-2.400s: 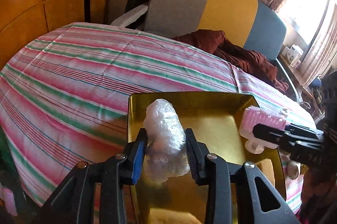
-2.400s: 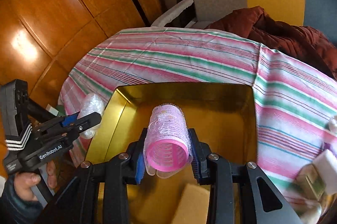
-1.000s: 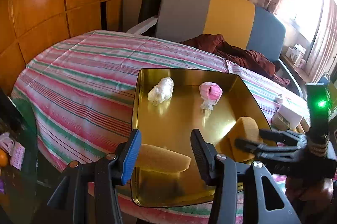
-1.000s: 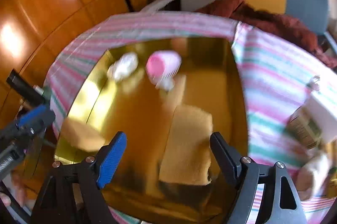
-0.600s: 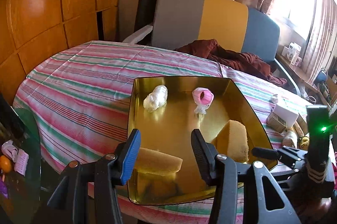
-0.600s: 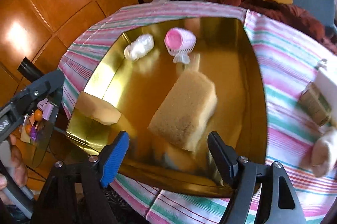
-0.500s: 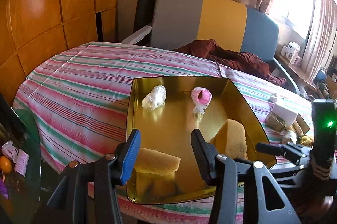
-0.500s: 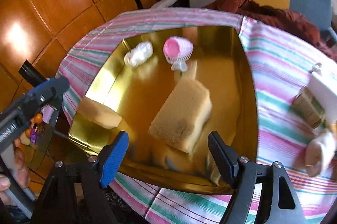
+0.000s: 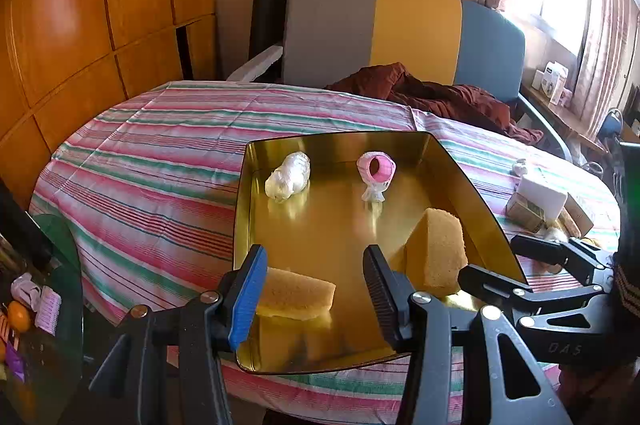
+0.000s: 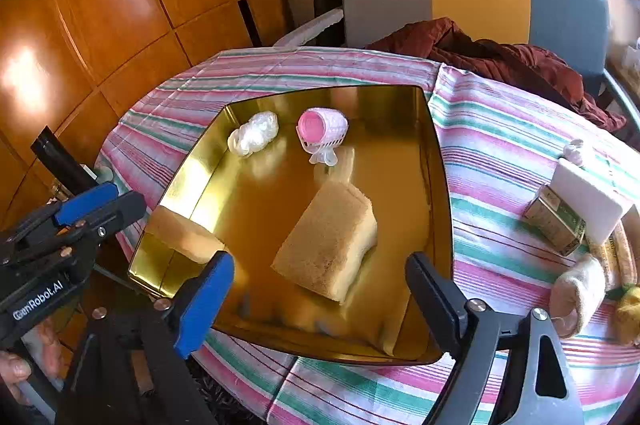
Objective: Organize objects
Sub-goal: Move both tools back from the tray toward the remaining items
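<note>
Since the earlier frames, both grippers have let go of their loads and pulled back: the crinkled plastic-wrapped bundle (image 9: 289, 174) and the pink mesh hair roller (image 9: 376, 168) now lie side by side at the far end of the shiny gold metal tray (image 9: 472, 197). Two porous yellow sponges sit nearer: a thick block (image 10: 329, 252) toward the right wall and a flatter wedge (image 9: 295, 292) at the near left corner. The left gripper (image 9: 314, 295) hangs with jaws apart and empty above the wedge. The right gripper (image 10: 320, 299) is opening wide, nothing between its pads. The tray rests on the desk's striped pink and green cloth (image 9: 152, 161).
</note>
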Demonstrator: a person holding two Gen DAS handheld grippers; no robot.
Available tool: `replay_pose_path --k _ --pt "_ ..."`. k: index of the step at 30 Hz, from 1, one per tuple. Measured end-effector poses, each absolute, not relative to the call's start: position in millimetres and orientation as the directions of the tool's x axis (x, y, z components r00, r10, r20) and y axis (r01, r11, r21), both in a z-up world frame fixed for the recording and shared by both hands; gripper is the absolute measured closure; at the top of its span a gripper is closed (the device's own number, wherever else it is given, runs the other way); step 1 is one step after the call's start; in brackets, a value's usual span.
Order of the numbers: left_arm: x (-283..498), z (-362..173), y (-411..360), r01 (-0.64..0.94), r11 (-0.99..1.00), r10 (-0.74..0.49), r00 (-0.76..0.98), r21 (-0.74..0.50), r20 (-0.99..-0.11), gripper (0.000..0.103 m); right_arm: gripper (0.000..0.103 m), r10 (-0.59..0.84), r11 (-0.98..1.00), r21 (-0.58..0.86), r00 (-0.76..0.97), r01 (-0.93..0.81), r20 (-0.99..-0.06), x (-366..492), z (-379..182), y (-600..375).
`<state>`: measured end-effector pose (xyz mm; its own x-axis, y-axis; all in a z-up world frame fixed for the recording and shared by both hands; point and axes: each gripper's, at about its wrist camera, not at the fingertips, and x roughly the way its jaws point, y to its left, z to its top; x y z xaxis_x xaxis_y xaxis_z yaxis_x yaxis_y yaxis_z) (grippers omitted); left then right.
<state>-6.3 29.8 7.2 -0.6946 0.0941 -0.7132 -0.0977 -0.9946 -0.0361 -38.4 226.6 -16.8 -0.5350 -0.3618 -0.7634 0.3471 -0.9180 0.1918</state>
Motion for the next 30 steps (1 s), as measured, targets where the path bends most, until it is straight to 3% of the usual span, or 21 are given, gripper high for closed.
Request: replay_pose_path --k 30 --pt "-3 3 70 -0.211 -0.977 0.131 -0.67 0.019 -0.73 0.053 0.007 -0.267 -0.964 0.218 -0.605 0.154 -0.75 -35 -19 304"
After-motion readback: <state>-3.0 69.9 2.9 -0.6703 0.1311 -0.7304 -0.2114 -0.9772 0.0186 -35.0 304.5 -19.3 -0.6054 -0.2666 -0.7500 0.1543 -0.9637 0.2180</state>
